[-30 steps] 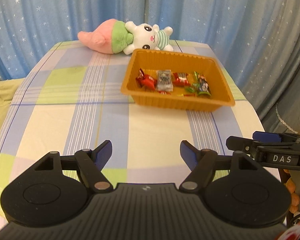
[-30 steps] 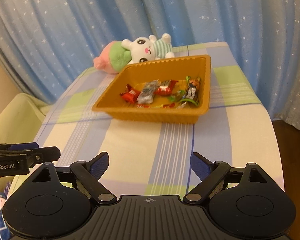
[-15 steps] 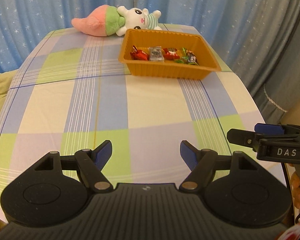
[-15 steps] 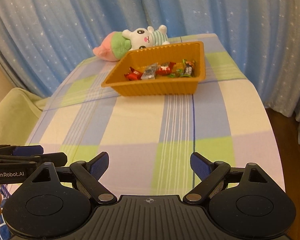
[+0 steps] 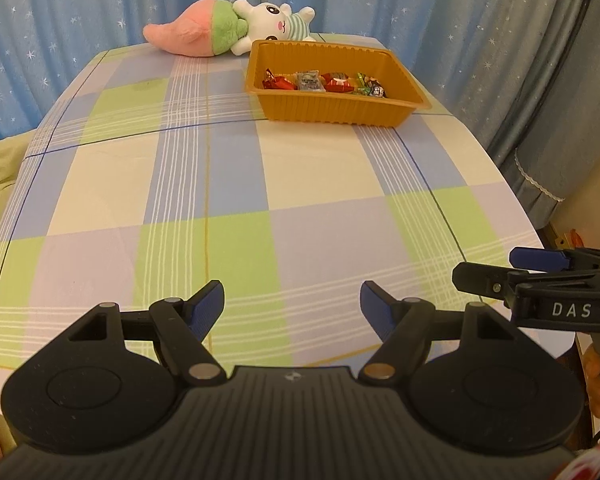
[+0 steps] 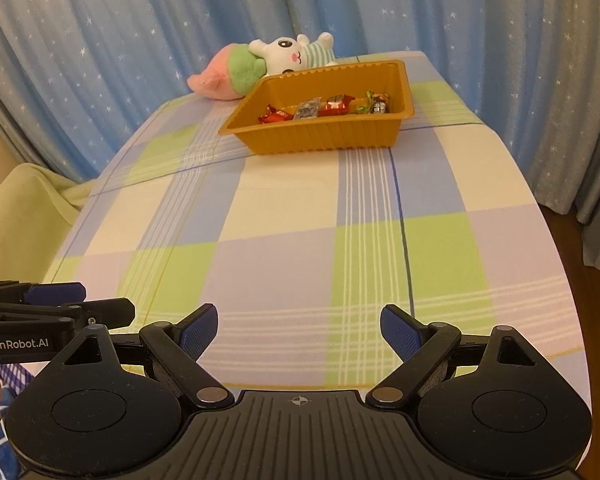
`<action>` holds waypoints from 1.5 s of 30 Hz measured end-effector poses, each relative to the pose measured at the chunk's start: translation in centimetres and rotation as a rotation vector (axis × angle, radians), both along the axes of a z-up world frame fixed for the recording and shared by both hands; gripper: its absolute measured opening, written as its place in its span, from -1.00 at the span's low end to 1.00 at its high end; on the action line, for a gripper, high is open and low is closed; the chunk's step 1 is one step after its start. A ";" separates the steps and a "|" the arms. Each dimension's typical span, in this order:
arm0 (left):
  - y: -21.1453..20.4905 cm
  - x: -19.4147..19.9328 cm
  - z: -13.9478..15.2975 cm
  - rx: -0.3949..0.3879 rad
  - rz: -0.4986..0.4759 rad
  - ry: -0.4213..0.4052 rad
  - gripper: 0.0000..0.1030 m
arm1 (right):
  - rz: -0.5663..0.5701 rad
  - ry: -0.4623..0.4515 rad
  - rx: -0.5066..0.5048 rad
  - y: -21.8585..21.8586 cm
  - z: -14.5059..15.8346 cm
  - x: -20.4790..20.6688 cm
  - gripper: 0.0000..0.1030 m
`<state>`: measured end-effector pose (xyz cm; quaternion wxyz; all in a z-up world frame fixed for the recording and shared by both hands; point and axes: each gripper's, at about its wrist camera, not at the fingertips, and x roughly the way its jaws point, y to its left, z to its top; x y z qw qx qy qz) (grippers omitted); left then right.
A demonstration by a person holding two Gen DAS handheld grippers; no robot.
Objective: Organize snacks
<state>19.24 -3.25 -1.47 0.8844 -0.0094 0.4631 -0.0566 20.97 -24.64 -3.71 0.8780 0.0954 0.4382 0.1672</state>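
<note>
Left gripper (image 5: 291, 300): jaws spread, nothing held. Right gripper (image 6: 299, 327): same. Wrapped snacks (image 6: 326, 107) all inside orange tray (image 6: 320, 138), far ahead of both grippers, plush toy (image 6: 260, 64) behind it. No loose snacks on tablecloth (image 5: 260, 200); task looks finished.

"DAS" is showing in white on the right claw (image 5: 538, 268) at 3 o'clock; "GenRobot.AI" is showing in white on the left claw (image 6: 56, 304) at 9 o'clock.
</note>
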 end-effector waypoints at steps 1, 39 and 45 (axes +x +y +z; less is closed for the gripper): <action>0.1 -0.2 0.0 -0.001 -0.002 0.000 0.42 | 0.000 0.000 -0.002 0.1 0.0 -0.2 0.71; 0.3 -0.1 0.2 -0.002 -0.008 -0.007 0.44 | 0.026 -0.001 -0.020 1.1 -0.1 0.2 0.71; 0.3 0.0 0.2 -0.001 -0.007 -0.005 0.44 | 0.028 0.000 -0.021 1.1 0.0 0.4 0.71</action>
